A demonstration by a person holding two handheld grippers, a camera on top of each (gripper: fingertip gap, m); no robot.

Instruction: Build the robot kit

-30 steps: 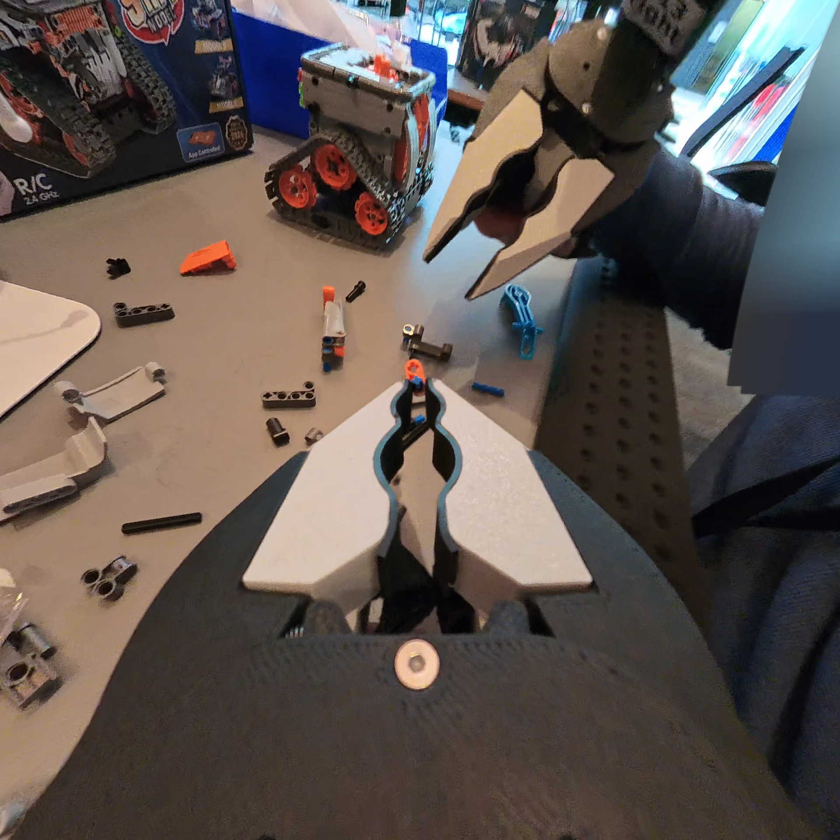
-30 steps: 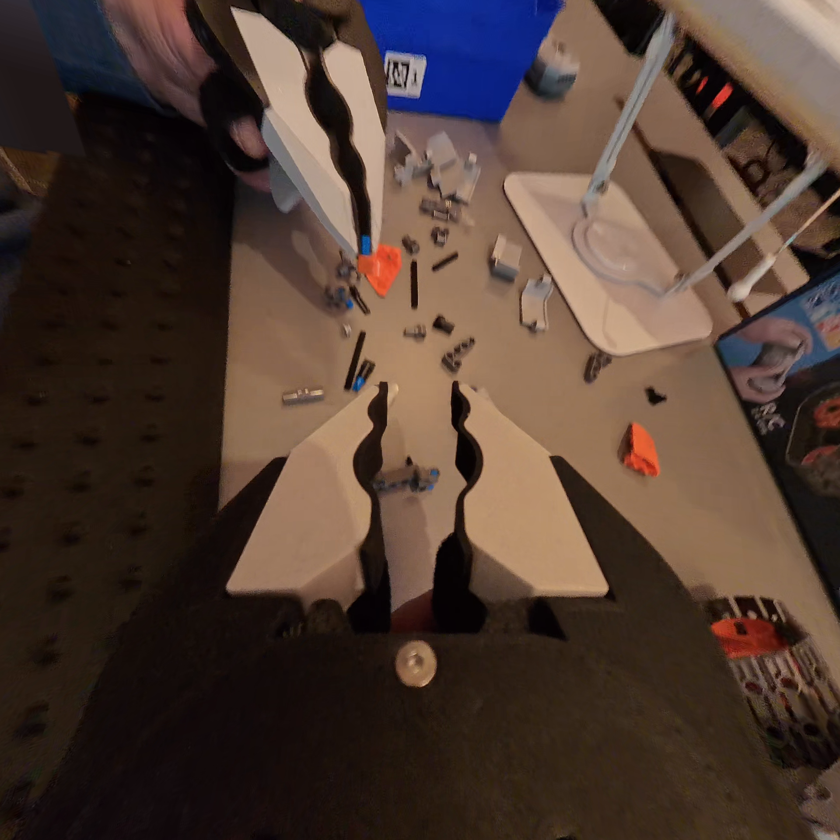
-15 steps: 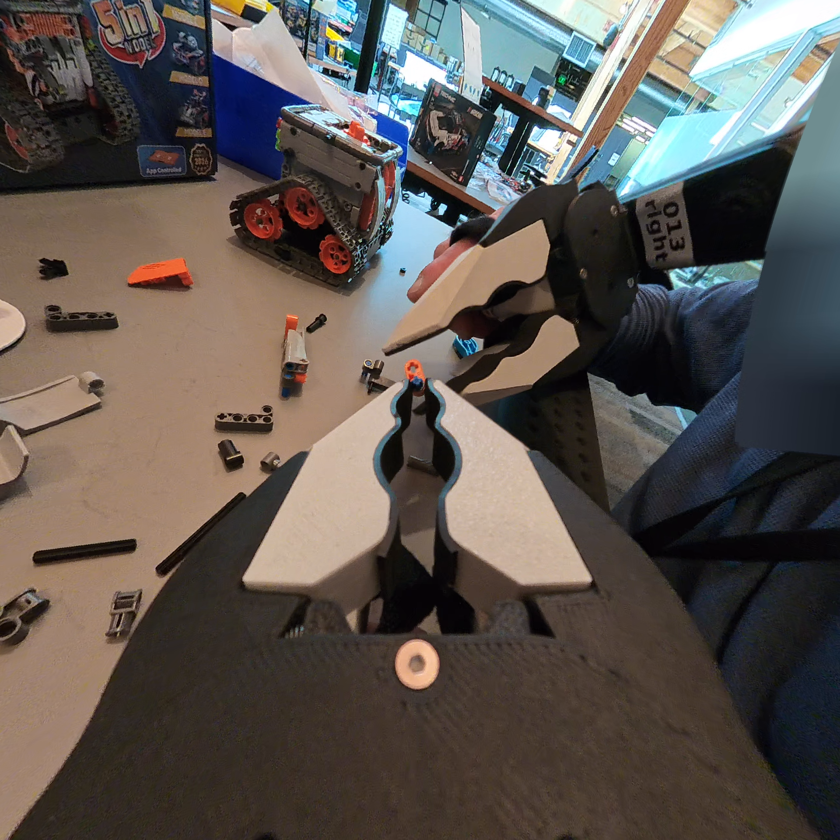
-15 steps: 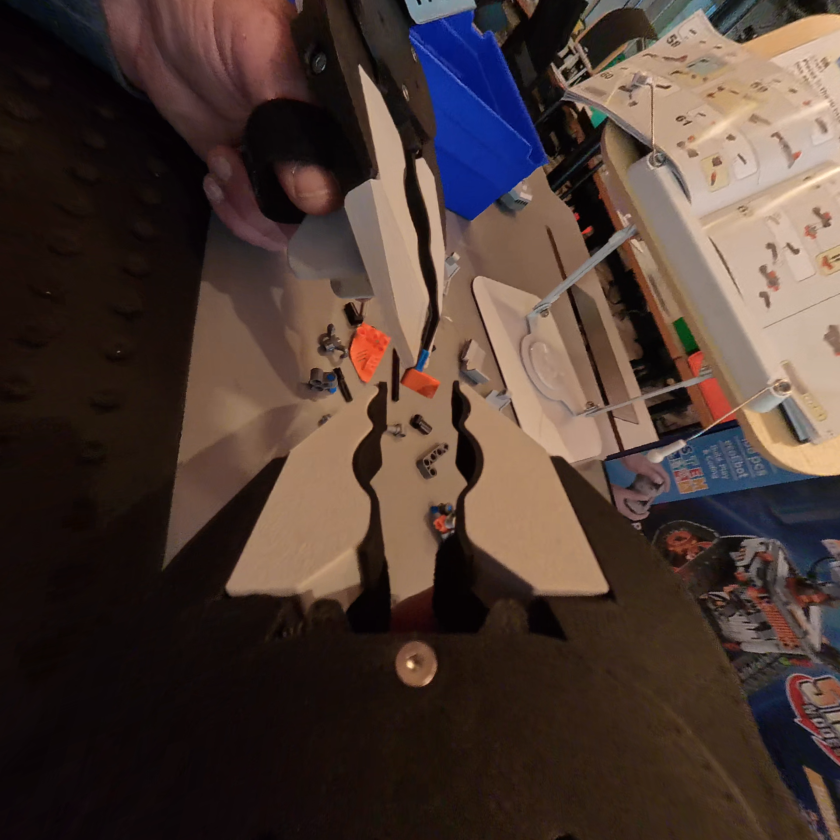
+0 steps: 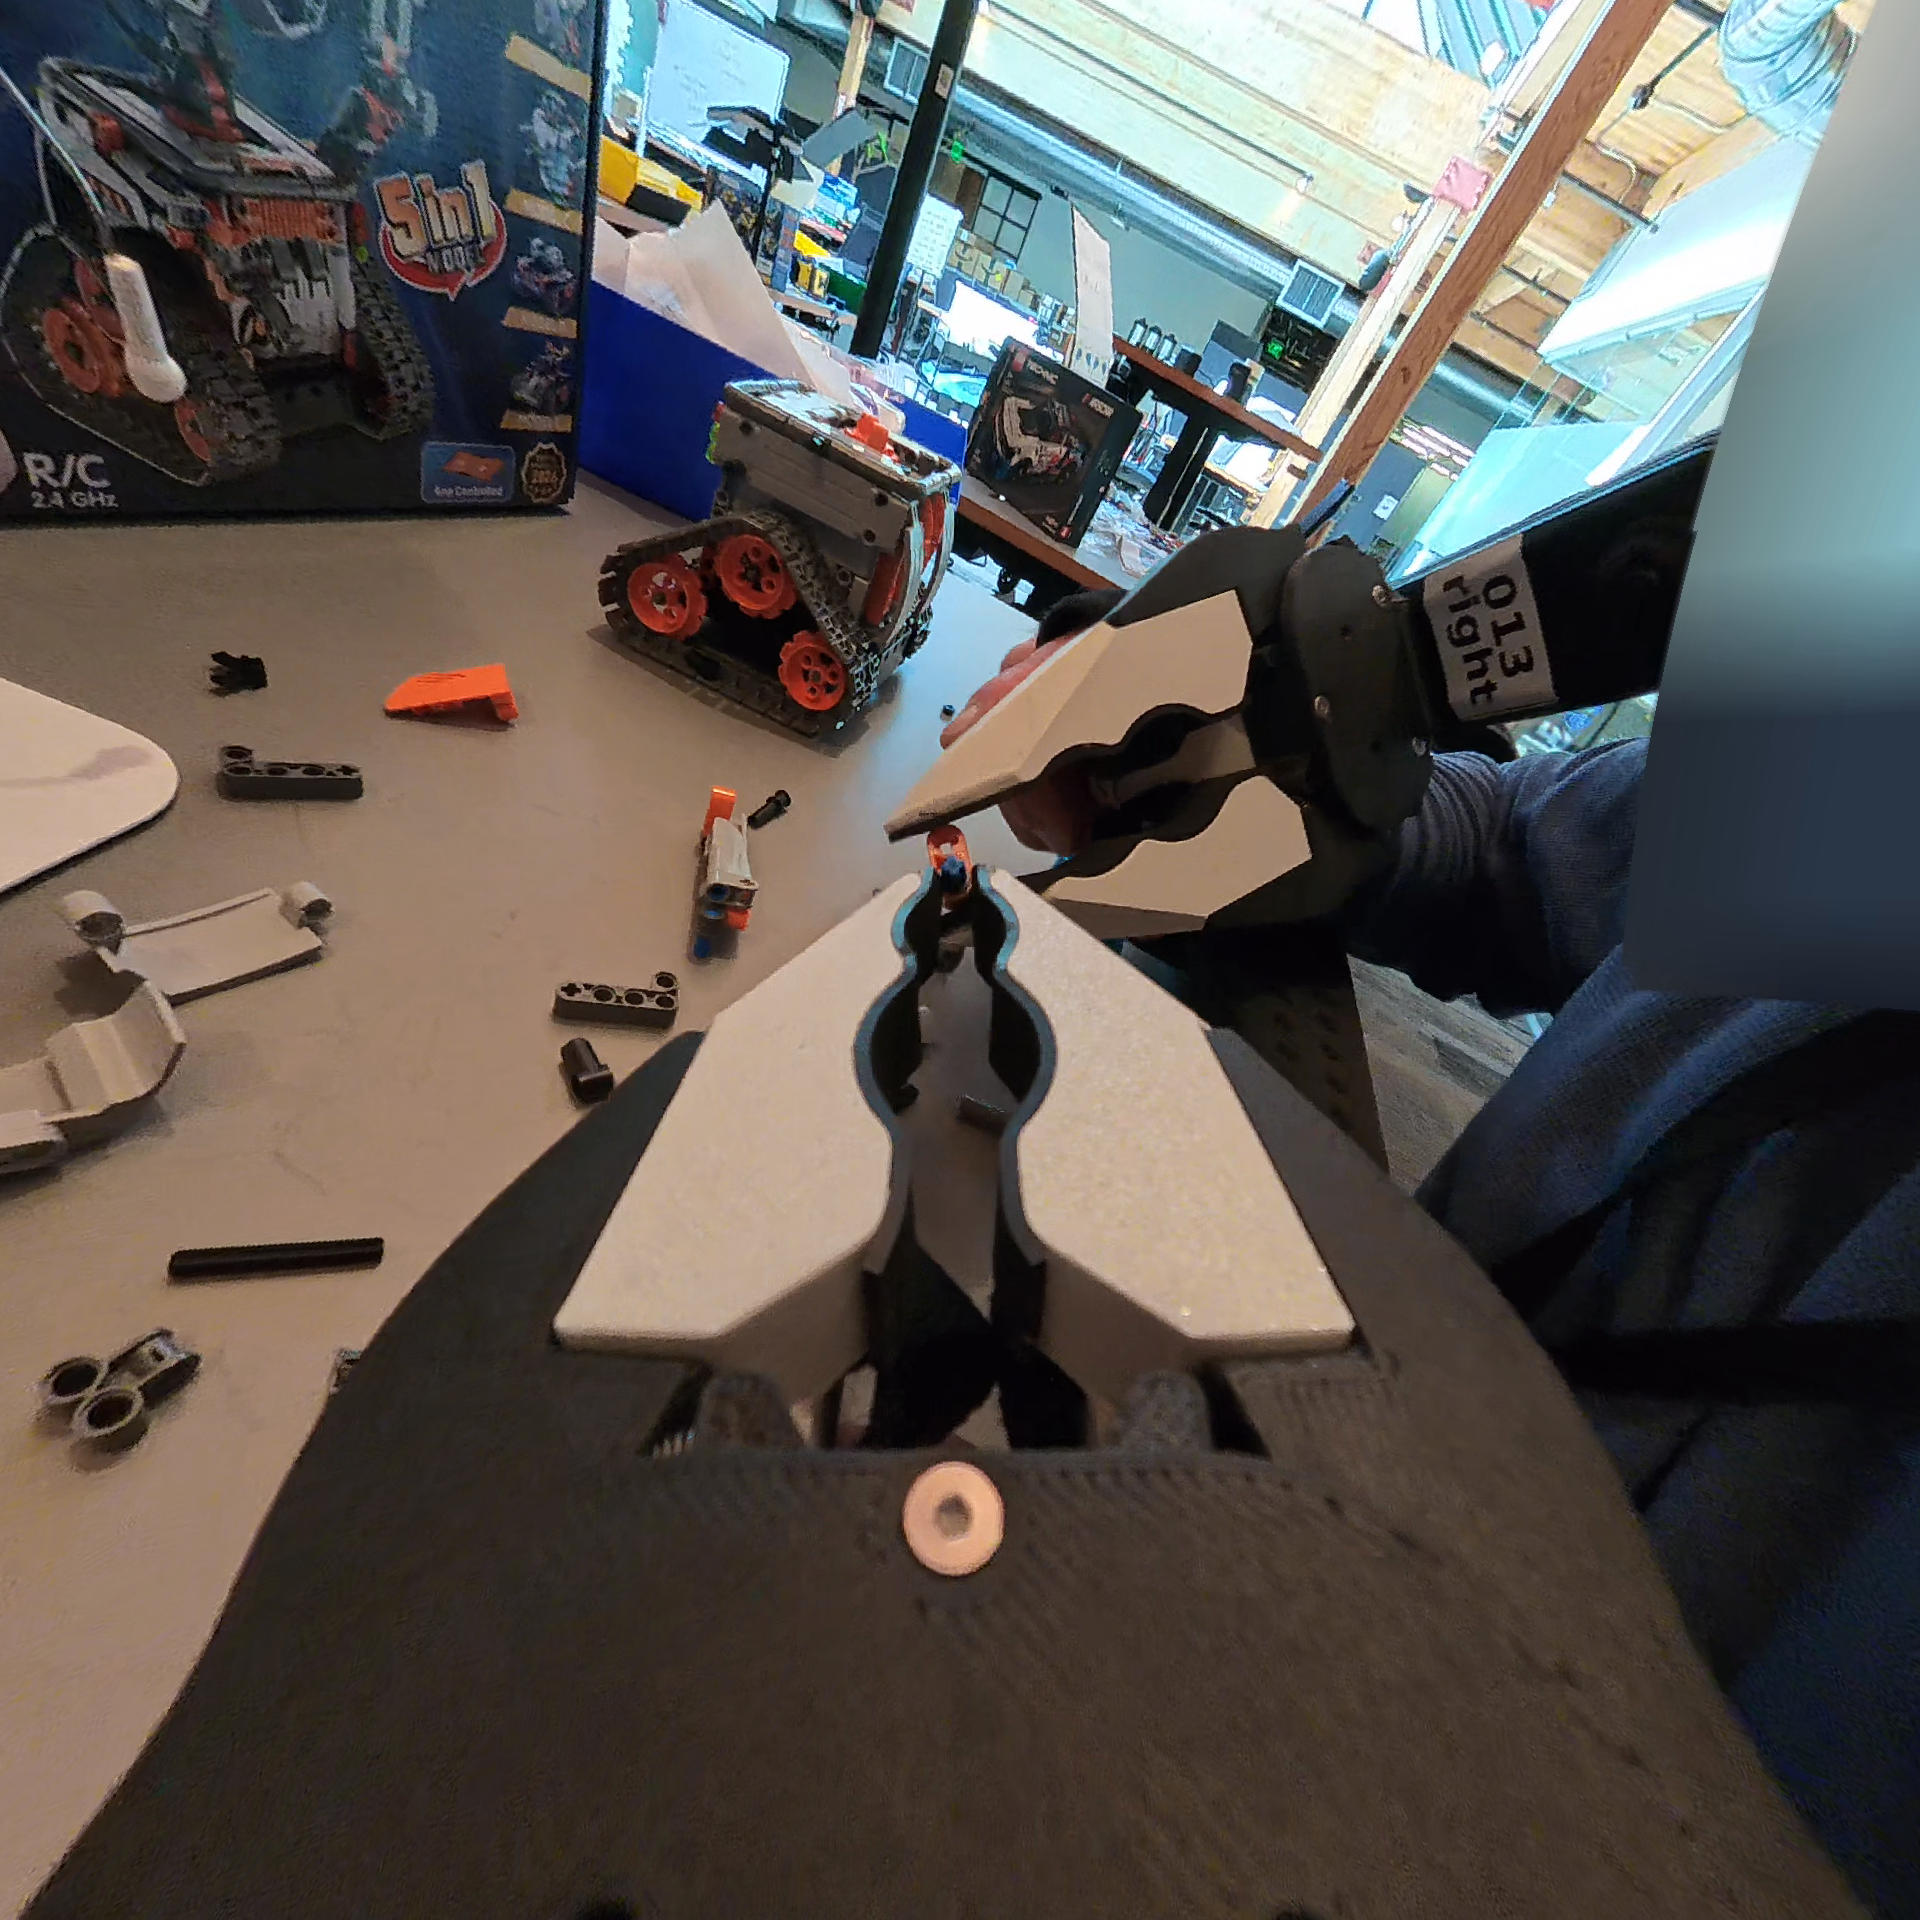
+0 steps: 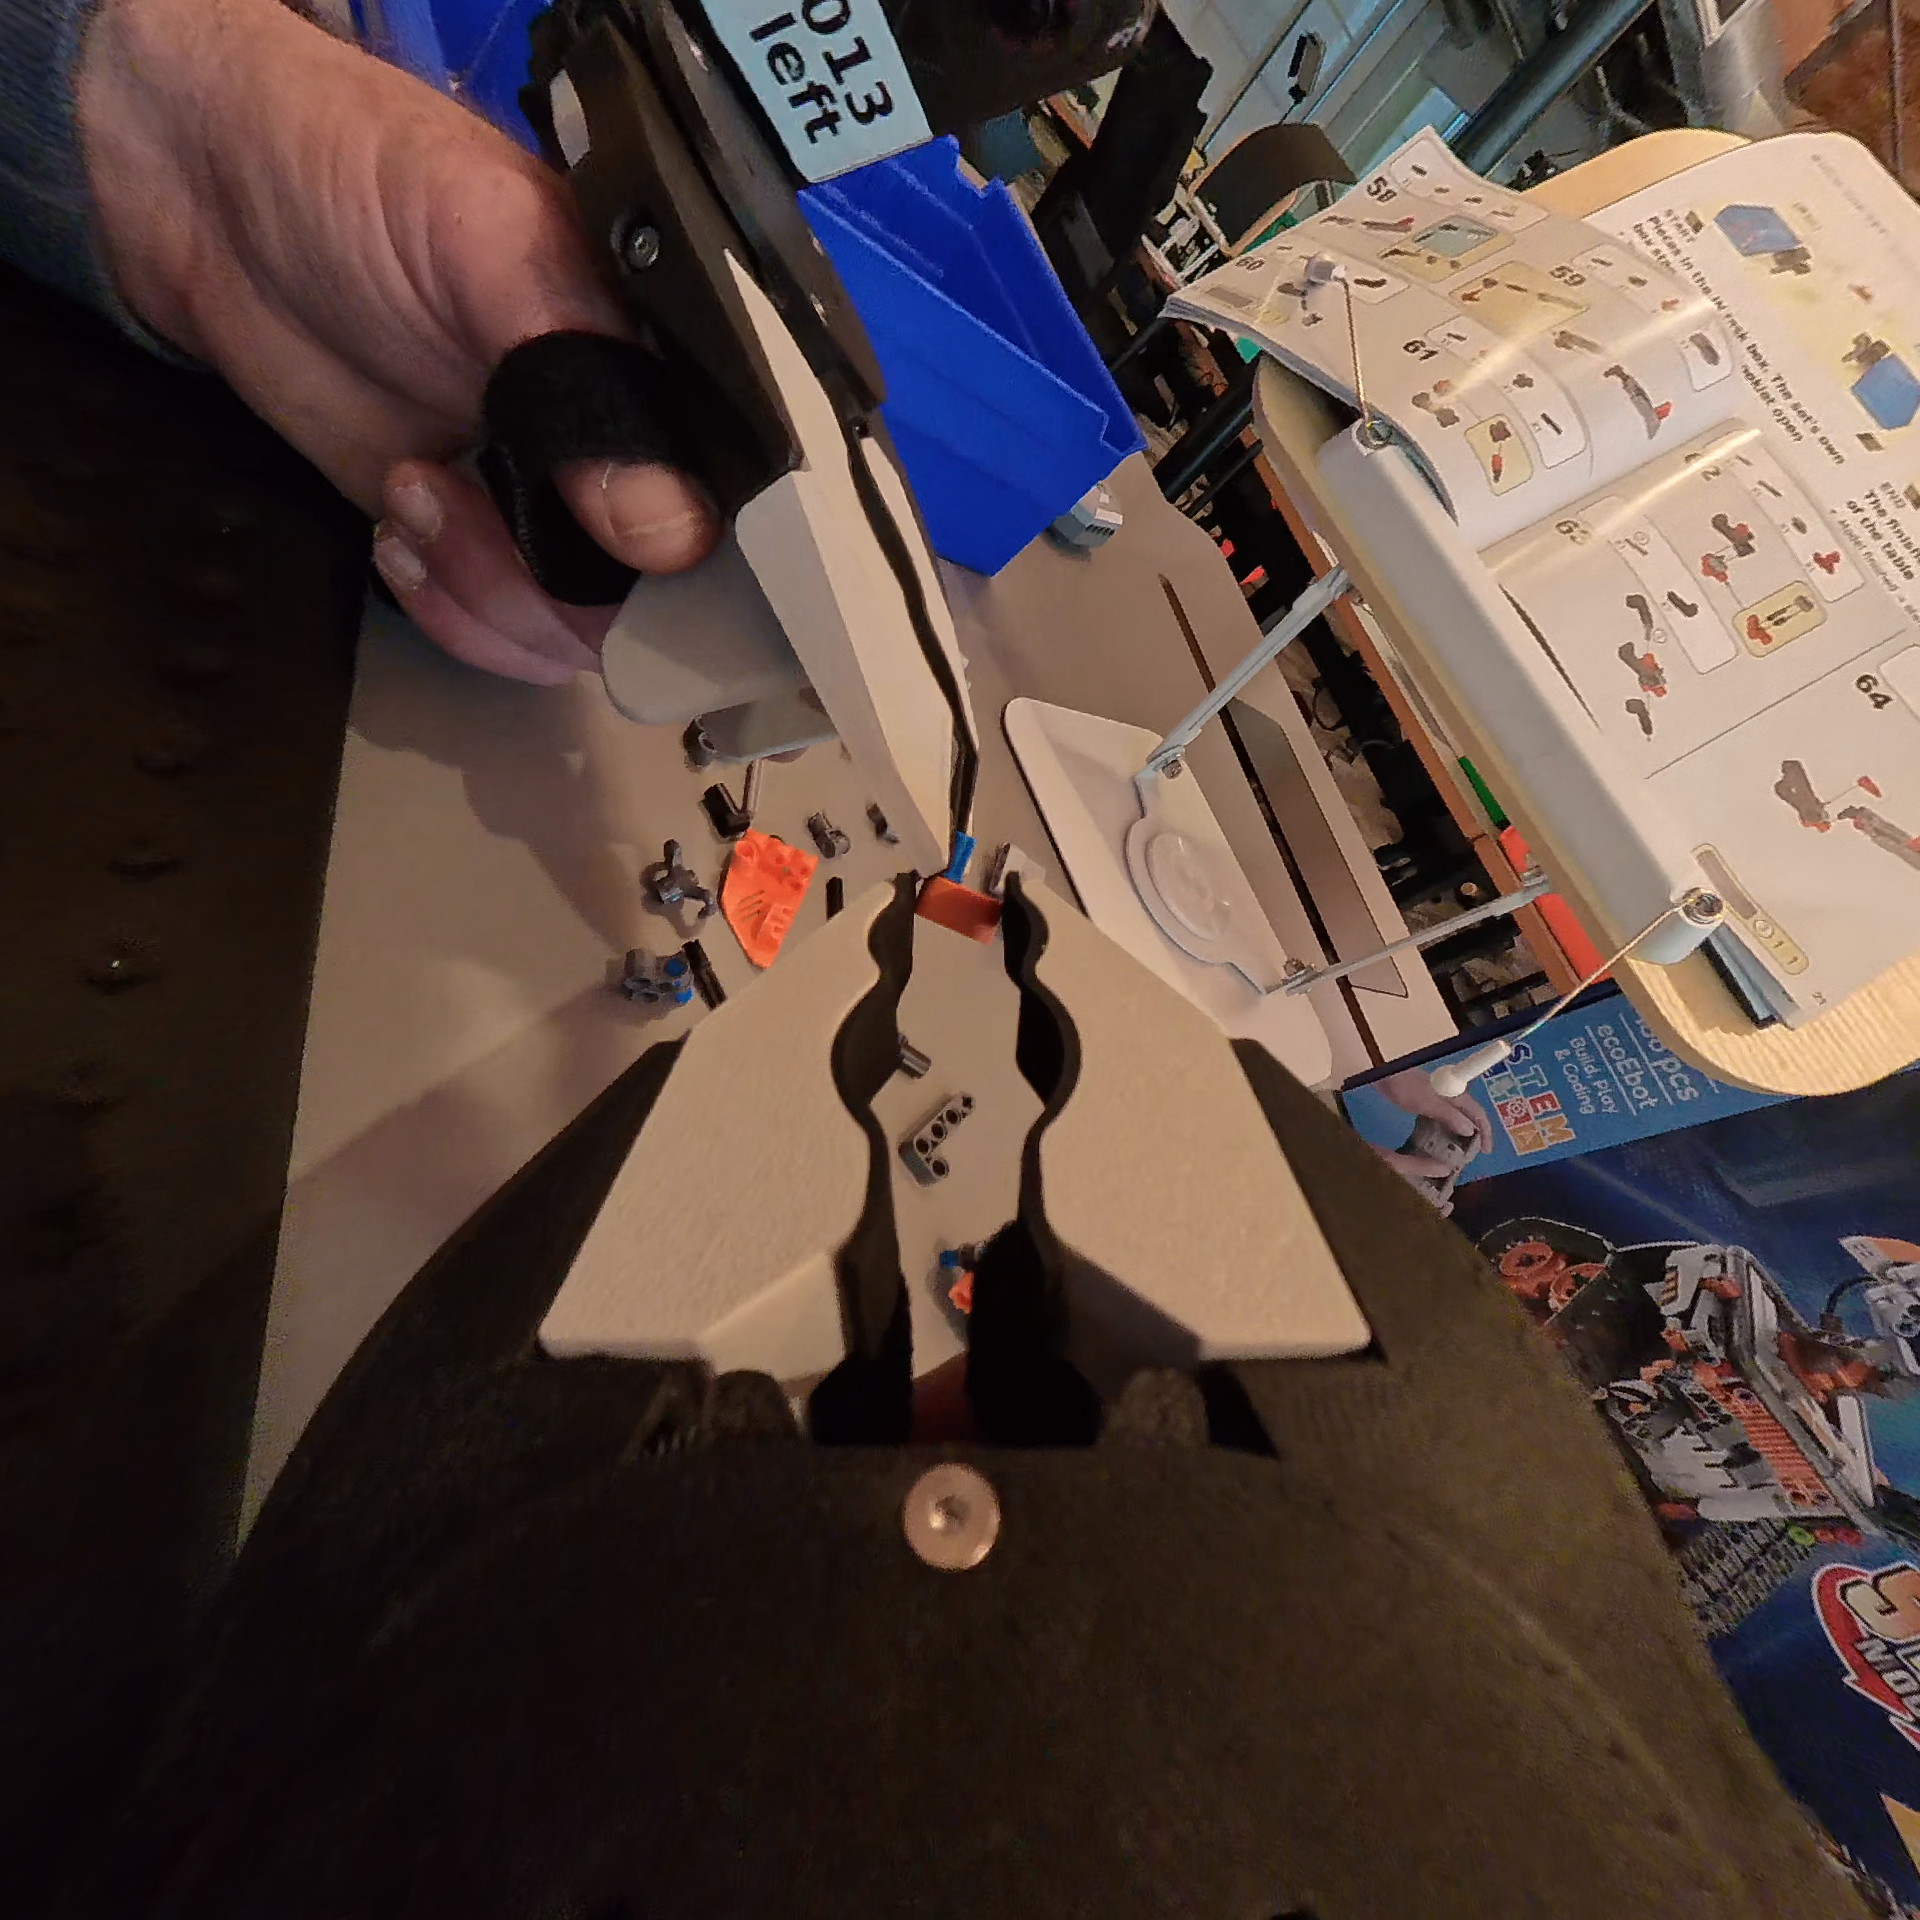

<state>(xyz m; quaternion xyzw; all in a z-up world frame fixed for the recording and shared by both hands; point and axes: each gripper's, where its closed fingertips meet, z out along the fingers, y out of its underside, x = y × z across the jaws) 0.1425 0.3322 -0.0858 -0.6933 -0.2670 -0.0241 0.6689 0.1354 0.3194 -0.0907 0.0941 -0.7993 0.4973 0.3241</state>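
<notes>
Here the left tool [image 5: 951,896] is pinched shut at its tips on a small orange plastic connector with a blue pin [image 5: 948,854], lifted clear of the grey worktop [image 5: 436,1039] so that the piece stands out beyond the fingertips, seemingly offered up where it can be reached from the side.

The right tool [image 6: 956,902] has its fingers spread a little, and the orange connector sits right in the gap at their tips; whether either fingertip touches it cannot be told. In the left wrist view the right tool comes in from the right, turned on its side, its upper finger just above the connector and its lower finger just beside the left tool's tip.

Loose grey and black beams, pins and an orange wedge [image 5: 452,691] lie scattered on the worktop below. A tracked model vehicle with orange wheels [image 5: 795,582] stands well apart, and an open instruction booklet on a white stand [image 6: 1621,499] faces the person.
</notes>
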